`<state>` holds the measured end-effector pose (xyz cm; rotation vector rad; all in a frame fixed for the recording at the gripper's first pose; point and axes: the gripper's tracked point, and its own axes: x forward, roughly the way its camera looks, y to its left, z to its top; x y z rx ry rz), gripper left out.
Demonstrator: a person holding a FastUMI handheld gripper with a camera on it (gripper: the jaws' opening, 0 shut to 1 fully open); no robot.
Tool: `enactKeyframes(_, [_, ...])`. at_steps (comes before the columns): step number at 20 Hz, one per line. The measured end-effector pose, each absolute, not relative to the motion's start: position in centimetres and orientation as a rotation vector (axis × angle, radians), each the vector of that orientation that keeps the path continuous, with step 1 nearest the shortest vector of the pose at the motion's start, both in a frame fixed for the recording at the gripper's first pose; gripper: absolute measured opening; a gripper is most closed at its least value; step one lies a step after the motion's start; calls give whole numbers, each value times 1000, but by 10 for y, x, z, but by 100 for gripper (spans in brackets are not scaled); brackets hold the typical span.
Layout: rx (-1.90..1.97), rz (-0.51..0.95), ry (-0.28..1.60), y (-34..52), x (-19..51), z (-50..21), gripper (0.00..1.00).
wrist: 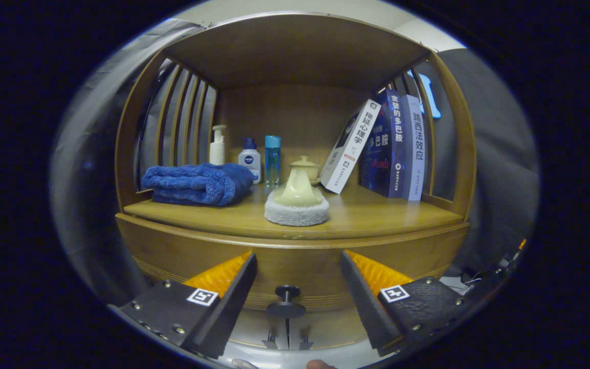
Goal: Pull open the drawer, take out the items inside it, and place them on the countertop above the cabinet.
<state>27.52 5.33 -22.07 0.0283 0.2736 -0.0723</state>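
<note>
Facing the closed drawer (295,261) — its knob (287,293) between fingers (223,294) spread apart, untouched.

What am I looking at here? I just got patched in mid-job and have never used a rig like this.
A person holds a two-finger gripper in the hand; the camera rides on it and looks forward along the fingers. The fingers are open and hold nothing. Between them sits the drawer knob of a wooden cabinet; the drawer looks shut. On the countertop beyond lie a folded blue towel, three bottles, a pale lidded pot on a grey pad, and leaning books.
</note>
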Motion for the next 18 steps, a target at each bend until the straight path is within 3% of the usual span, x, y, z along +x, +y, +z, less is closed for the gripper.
enactKeyframes(18, [22,-86,263,55,279,-221,100])
